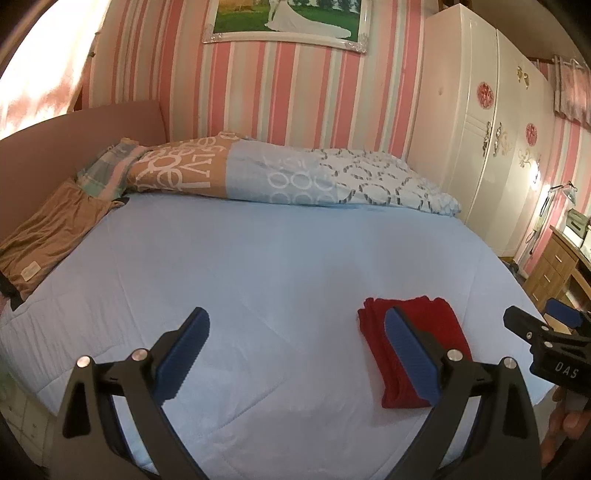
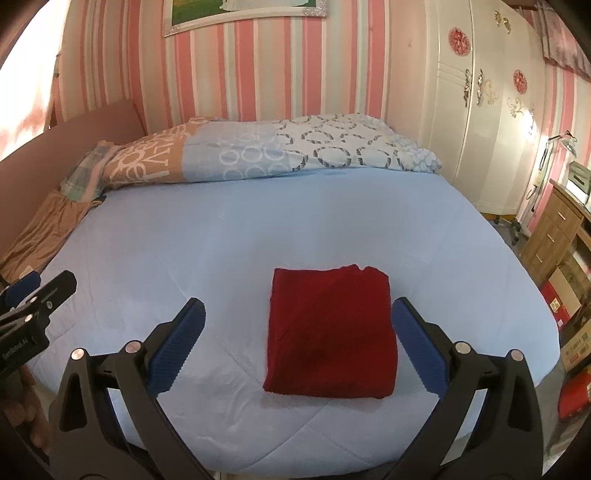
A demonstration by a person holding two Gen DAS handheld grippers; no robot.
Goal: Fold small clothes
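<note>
Both wrist views look low across the light-blue quilted bed (image 1: 258,258) toward 12 o'clock, sharing the folded red cloth (image 2: 330,332).

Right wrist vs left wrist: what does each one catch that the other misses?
Only the right wrist view shows the red folded garment whole, a neat rectangle between the open fingers of the right gripper, plus red boxes on the floor beside the bed. Only the left wrist view shows the bride in the framed picture, and the brown garment at full length; its own right finger hides part of the red garment. Both show the blue bed cover, the patterned quilt, the white wardrobe and both grippers open.
</note>
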